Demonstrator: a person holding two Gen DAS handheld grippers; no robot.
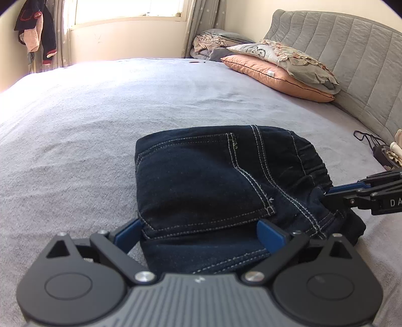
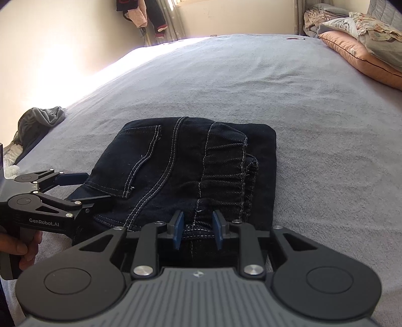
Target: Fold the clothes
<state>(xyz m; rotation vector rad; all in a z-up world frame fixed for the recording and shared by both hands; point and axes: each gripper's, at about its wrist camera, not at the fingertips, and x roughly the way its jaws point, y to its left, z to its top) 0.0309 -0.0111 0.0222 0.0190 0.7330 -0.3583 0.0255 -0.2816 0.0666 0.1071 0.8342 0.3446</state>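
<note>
Dark denim jeans (image 1: 213, 181) lie folded into a compact bundle on the bed (image 1: 125, 105), close to its near edge and roughly midway along it. In the left wrist view the elastic waistband faces the headboard (image 1: 351, 50) side and the stitched back pocket lies uppermost. The bundle's longer side appears to run from the near edge toward the far edge, though the fisheye view makes this uncertain.

The grey cover beyond the bundle is bare up to the far edge under the window (image 1: 125, 10). Pillows (image 1: 281, 65) are stacked at the headboard end, well apart from the jeans. A small dark item with a cord (image 1: 377, 148) lies near the headboard at the right of the left wrist view. A heap of grey clothing (image 2: 40, 120) sits at the foot-end edge, clear of the bundle.

Left gripper (image 1: 201, 231): jaws spread wide, one blue pad at either side of the bundle's near corner, neither seen pressing the cloth.

Right gripper (image 2: 198, 231): jaws narrowed on a bunch of denim at the waistband end, with cloth between the pads.

A hand (image 2: 25, 246) holds the left gripper's handle.
</note>
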